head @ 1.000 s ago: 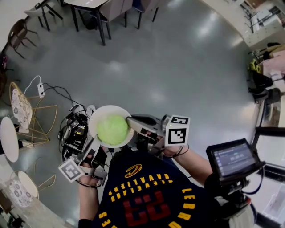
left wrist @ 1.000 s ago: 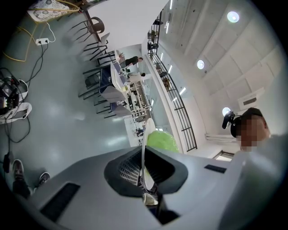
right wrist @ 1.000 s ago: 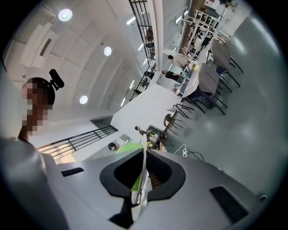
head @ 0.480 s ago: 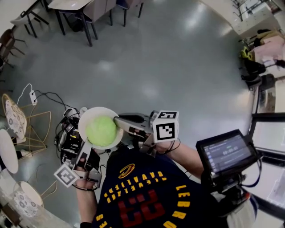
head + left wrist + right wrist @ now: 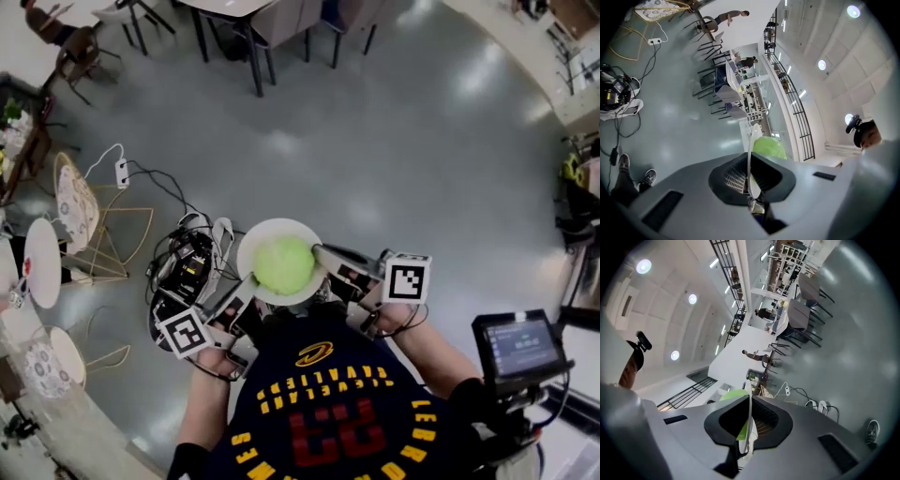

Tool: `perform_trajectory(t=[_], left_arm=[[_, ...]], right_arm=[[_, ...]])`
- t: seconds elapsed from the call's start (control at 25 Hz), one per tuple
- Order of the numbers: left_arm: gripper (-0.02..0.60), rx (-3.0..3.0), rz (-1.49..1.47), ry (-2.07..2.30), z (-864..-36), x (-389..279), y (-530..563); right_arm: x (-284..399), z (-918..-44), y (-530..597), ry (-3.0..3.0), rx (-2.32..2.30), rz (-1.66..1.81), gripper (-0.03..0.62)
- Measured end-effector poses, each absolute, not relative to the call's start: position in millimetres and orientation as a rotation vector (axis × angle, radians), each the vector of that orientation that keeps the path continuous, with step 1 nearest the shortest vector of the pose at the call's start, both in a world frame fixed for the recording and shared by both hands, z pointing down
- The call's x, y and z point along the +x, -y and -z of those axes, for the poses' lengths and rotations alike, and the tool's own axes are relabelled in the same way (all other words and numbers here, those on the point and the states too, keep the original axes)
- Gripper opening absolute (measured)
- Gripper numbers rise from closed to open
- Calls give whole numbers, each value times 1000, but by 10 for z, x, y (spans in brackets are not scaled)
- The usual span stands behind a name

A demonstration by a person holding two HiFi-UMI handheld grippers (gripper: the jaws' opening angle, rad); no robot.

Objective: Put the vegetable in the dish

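Note:
A white dish [image 5: 255,253] is held up over the floor in front of the person's chest, with a round light-green vegetable [image 5: 284,265] lying in it. My left gripper [image 5: 246,290] is shut on the dish's near-left rim. My right gripper [image 5: 324,256] is shut on its right rim. In the left gripper view the dish [image 5: 751,154] shows edge-on between the jaws of the left gripper [image 5: 750,174], the vegetable [image 5: 769,146] bulging to its right. In the right gripper view the dish [image 5: 748,420] sits edge-on in the right gripper [image 5: 749,412], the vegetable [image 5: 732,395] to its left.
Below lies a bag of cabled equipment [image 5: 184,272] on the grey floor, with a power strip [image 5: 122,172] and wire-frame chairs [image 5: 105,242] to the left. Tables and chairs [image 5: 258,28] stand at the far side. A small screen [image 5: 520,343] is at the person's right.
The dish with the vegetable stays clamped by both grippers. The person and the head view have shifted, so the dish and the floor equipment sit further right in the picture.

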State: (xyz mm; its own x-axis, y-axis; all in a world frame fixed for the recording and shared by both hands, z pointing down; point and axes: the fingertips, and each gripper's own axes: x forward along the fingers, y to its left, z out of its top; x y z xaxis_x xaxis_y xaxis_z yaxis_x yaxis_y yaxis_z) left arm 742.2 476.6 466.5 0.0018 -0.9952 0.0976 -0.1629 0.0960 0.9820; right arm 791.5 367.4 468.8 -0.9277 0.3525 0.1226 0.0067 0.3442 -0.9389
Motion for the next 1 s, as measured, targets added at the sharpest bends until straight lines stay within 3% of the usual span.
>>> perform_trajectory(t=[0.48,1.0], left_arm=[[11,1044,1145,1396,-4879,6961,-4430],[11,1119,1173,1351,-4922,5308,-4045]], right_arm=[[7269,-4919,-3266,2158,-416,-1657,21],[5746,-4876,-2854,2246,-276,-1577,20]])
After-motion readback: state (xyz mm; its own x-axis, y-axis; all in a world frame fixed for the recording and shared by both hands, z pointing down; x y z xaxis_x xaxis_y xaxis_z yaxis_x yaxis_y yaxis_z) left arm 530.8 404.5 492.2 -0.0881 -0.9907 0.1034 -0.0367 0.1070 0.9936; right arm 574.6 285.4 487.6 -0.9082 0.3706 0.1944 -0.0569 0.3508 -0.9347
